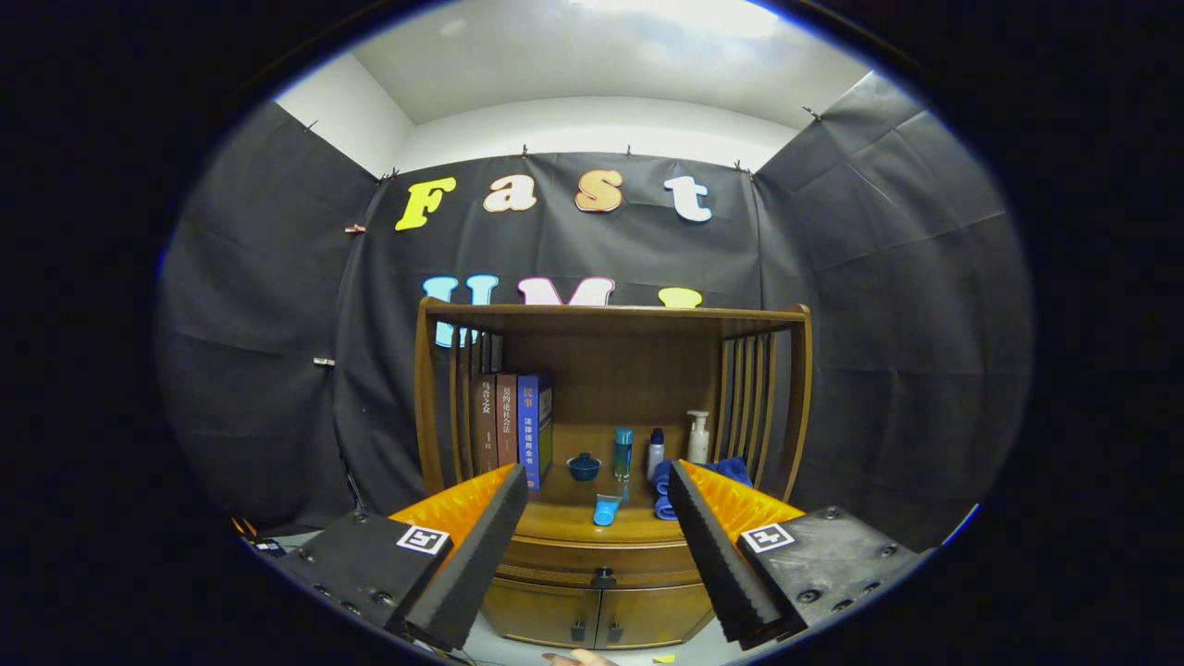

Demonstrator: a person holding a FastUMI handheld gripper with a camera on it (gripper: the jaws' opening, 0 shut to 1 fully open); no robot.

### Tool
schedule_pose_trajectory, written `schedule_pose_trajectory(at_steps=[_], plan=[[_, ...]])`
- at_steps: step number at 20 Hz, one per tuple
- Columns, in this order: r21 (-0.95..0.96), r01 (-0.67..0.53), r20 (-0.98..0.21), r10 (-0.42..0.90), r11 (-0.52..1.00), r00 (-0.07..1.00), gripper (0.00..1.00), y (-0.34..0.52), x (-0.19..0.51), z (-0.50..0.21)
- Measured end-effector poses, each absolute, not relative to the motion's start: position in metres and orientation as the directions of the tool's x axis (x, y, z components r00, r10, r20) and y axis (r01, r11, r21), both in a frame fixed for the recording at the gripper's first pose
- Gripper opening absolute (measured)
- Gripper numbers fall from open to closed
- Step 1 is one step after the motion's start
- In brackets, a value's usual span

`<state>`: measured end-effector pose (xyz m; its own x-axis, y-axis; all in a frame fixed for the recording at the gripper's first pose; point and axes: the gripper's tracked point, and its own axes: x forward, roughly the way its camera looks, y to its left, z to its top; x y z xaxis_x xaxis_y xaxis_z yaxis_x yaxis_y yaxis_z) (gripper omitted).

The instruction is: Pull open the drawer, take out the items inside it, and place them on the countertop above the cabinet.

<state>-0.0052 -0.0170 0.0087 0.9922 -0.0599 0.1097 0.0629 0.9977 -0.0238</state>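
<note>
tongs [598, 488]: spread wide, nothing between the pads, just hanging in the air in front of the cabinet and not touching it

fingers [481, 555]: black foam pads on orange backs, each with a little square marker on its black base; the drawer knob sits in the gap between them, beyond the tips

cabinet [427, 407]: brown wood, open shelf space on top with slatted sides, the landmark for everything below

drawer [555, 560]: shut, runs across the cabinet front right under the tabletop, above the two small doors

drawer knob [603, 579]: dark, middle of the drawer front, nothing on it

tabletop [564, 527]: the wooden surface inside the cabinet, above the drawer, already has stuff on it

books [511, 425]: three or so standing upright at the left side of the cabinet, against the slats

small dark blue lidded dish [584, 466]: on the tabletop, just right of the books

blue tube [606, 509]: lying down near the front edge of the tabletop, above the knob

teal bottle [623, 452]: upright, mid cabinet, behind the tube

white bottle with dark cap [655, 451]: upright just right of the teal one

pump bottle [698, 437]: white, further right, near the right slats

blue towel [662, 490]: rolled, right side of the tabletop, partly hidden by the right finger

drawer contents: can't tell, it's closed
</note>
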Motion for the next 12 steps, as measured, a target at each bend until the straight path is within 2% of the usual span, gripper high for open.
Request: schedule_pose_trajectory(at_steps=[12], plan=[[-0.023, 0.053, 0.103, -0.051, 0.998, 0.993, 0.99, -0.0090, -0.0005, 0.0049]])
